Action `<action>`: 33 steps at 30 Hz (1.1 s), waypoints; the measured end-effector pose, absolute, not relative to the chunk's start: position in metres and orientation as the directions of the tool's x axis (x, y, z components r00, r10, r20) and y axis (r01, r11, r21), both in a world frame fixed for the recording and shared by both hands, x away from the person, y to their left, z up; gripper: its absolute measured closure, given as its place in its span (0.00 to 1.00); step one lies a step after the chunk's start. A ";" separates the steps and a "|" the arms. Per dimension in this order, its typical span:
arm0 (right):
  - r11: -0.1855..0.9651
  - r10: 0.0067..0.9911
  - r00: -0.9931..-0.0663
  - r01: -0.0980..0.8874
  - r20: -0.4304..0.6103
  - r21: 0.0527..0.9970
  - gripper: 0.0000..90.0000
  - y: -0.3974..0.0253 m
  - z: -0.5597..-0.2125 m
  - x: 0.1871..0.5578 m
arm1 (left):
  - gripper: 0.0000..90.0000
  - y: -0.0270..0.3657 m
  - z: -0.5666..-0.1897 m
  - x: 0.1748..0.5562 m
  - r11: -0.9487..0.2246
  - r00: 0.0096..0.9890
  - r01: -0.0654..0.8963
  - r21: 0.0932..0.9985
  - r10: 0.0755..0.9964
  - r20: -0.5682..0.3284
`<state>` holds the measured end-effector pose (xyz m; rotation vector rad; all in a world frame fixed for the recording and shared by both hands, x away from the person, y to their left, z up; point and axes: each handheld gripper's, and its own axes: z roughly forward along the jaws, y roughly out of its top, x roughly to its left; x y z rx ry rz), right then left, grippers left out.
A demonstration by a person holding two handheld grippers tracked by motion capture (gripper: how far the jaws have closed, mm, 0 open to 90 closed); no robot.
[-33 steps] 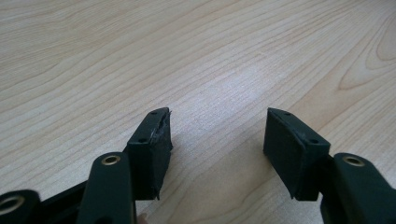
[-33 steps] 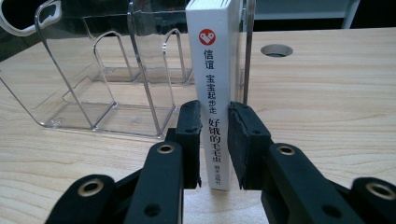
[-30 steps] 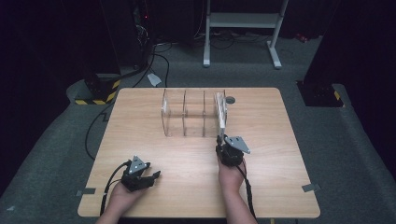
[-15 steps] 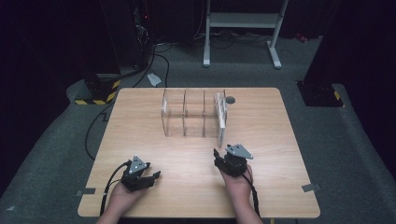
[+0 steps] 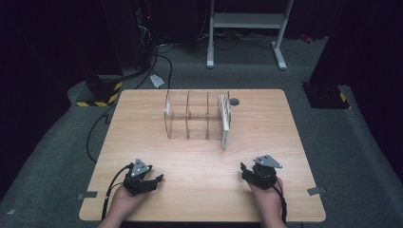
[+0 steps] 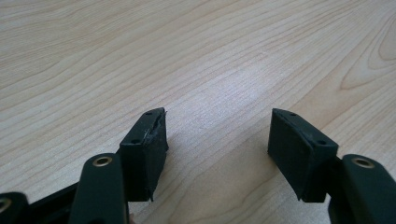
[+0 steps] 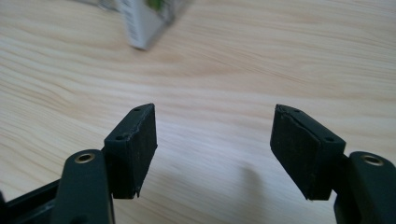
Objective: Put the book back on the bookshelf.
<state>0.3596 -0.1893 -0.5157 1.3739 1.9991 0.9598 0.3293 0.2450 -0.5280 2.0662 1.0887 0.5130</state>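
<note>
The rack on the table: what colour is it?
Clear, see-through; the rack shows best in the high view.

Both grippers, left gripper (image 5: pixel 153 179) and right gripper (image 5: pixel 245 171): black bodies, grey three-cornered top plates, brass-coloured rivets, trailing black cables.

Two tools, one rack, one flat item, one small disc on one surface.

One wooden surface (image 5: pixel 142 118) carries one clear rack (image 5: pixel 190 116) with three compartments between four upright panels. One flat white item (image 5: pixel 225 124) stands in the rightmost compartment (what it is cannot be told). One small dark disc (image 5: pixel 234 101) lies just beside the rack. There are two tools, a left tool (image 5: pixel 154 179) and a right tool (image 5: pixel 245 169), one in each of two hands; each has two black jaws, spread apart with nothing between them.
</note>
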 end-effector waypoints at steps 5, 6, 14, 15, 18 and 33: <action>0.232 0.950 -0.311 0.606 -0.042 0.761 0.33 -0.219 -0.520 0.358 | 0.40 0.245 -0.528 0.329 -0.365 0.554 0.542 0.757 0.833 0.005; 0.235 0.950 -0.310 0.612 -0.043 0.755 0.32 -0.223 -0.520 0.358 | 0.40 0.245 -0.528 0.329 -0.362 0.551 0.544 0.757 0.835 0.004; 0.210 0.957 -0.288 0.658 -0.016 0.723 0.28 -0.245 -0.524 0.359 | 0.38 0.246 -0.528 0.330 -0.360 0.548 0.547 0.756 0.836 0.001; 0.219 0.955 -0.297 0.655 -0.021 0.724 0.28 -0.244 -0.524 0.360 | 0.37 0.246 -0.528 0.330 -0.361 0.546 0.548 0.755 0.838 0.004; 0.229 0.949 -0.315 0.656 -0.016 0.719 0.26 -0.241 -0.524 0.361 | 0.37 0.247 -0.528 0.331 -0.351 0.538 0.552 0.756 0.843 -0.002; 0.230 0.950 -0.313 0.655 -0.019 0.720 0.25 -0.239 -0.524 0.362 | 0.36 0.245 -0.528 0.331 -0.353 0.537 0.552 0.755 0.844 0.002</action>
